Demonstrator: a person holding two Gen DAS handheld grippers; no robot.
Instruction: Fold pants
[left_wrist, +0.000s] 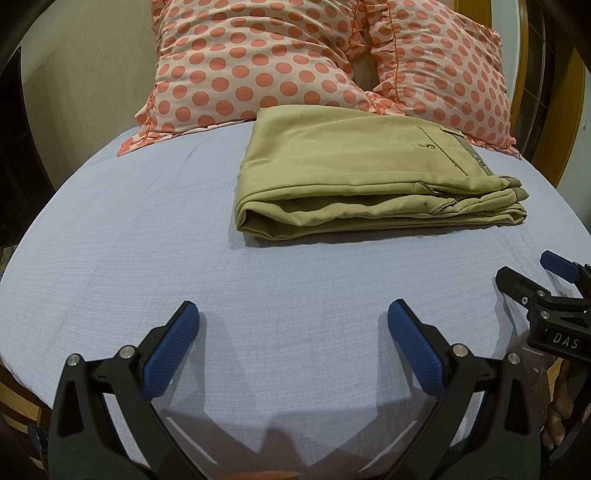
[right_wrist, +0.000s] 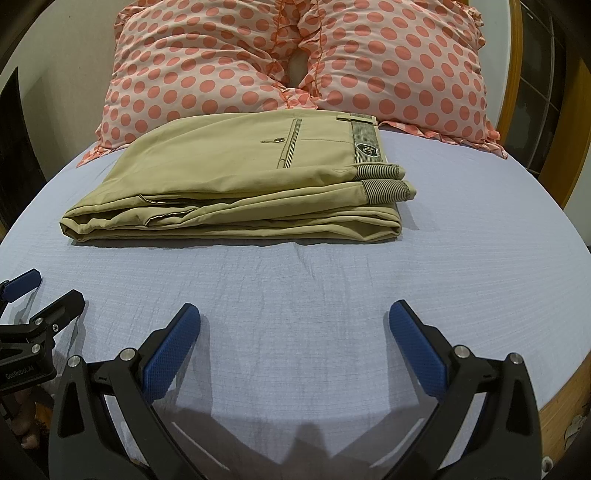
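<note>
Blue bedsheet (left_wrist: 129, 240), folded pants (left_wrist: 351, 177) beyond both hand-held grippers (left_wrist: 293, 325) (fingers spread, empty)

The left gripper (left_wrist: 293, 325) is showing black plastic arms with triangular cut-outs, silver round pins at the joints and blue ribbed pads (left_wrist: 171, 356) lining the fingers. The right gripper (right_wrist: 294, 325) is looking the same, its side wearing white "DAS" lettering, while the left one's side is carrying small "GenRobot.AI" print

Even, soft indoor light — faint shadows below, sharp centre, fisheye-bent edges with dark vignetted corners.
</note>
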